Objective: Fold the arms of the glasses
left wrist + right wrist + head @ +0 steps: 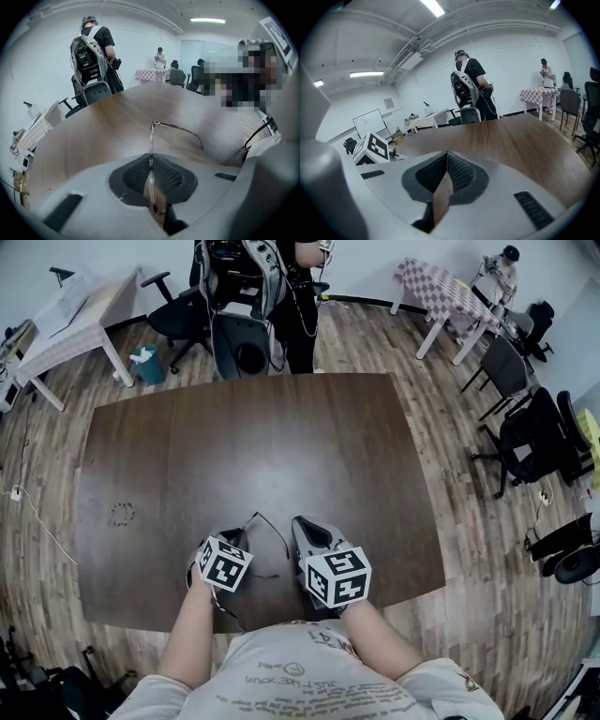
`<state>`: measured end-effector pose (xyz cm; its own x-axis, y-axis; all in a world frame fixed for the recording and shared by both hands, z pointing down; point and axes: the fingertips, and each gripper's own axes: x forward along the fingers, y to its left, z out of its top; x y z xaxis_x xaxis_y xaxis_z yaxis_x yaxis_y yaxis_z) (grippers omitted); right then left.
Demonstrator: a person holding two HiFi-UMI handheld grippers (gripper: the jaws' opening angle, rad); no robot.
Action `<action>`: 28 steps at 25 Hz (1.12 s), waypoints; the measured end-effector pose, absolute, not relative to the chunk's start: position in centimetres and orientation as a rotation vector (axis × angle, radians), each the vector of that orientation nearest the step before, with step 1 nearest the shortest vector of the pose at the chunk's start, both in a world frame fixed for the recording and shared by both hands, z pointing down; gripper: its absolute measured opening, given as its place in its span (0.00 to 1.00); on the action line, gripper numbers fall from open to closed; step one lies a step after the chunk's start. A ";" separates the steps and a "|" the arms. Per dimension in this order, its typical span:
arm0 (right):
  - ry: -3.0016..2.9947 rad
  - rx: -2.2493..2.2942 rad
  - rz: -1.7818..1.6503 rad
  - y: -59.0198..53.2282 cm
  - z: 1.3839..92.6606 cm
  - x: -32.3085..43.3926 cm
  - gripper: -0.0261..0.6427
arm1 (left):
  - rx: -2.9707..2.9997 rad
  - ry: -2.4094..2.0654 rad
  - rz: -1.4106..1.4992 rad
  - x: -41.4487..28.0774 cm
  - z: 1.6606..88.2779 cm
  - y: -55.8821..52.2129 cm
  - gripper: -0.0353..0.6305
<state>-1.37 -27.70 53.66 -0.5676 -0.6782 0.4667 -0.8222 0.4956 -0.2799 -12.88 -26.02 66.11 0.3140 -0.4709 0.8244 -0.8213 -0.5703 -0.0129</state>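
Observation:
Thin metal-framed glasses (pixel 271 527) are held just above the dark brown table (pixel 281 446), near its front edge and between my two grippers. My left gripper (pixel 234 538) is shut on them. In the left gripper view the rim (pixel 151 140) stands edge-on, pinched between the pads of the left gripper (pixel 151 161). One arm (pixel 180 130) sticks out to the right, unfolded. My right gripper (pixel 309 529) sits close beside the glasses on the right. In the right gripper view the right gripper (pixel 446 161) is shut with nothing between its pads.
A person with a backpack (pixel 281 296) stands at the table's far edge beside an office chair (pixel 169 310) and a teal bin (pixel 145 364). More chairs (pixel 525 427) stand on the right. The left gripper's marker cube (pixel 370 147) shows at the left of the right gripper view.

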 end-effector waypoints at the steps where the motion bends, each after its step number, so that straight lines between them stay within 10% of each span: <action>1: -2.456 1.240 0.687 -27.4 53.7 -1.8 0.06 | 2.187 -1.167 1.137 -13.0 65.6 -26.1 0.11; 28: -2.445 1.069 0.476 -23.4 52.9 -2.0 0.19 | 2.525 -1.502 0.773 -12.4 53.6 -25.8 0.10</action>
<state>-1.98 -23.43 52.94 -0.6115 -0.6058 0.5090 -0.7525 0.6440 -0.1376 -12.38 -25.81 53.57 0.3837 -0.7933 0.4728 -0.8459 -0.5073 -0.1647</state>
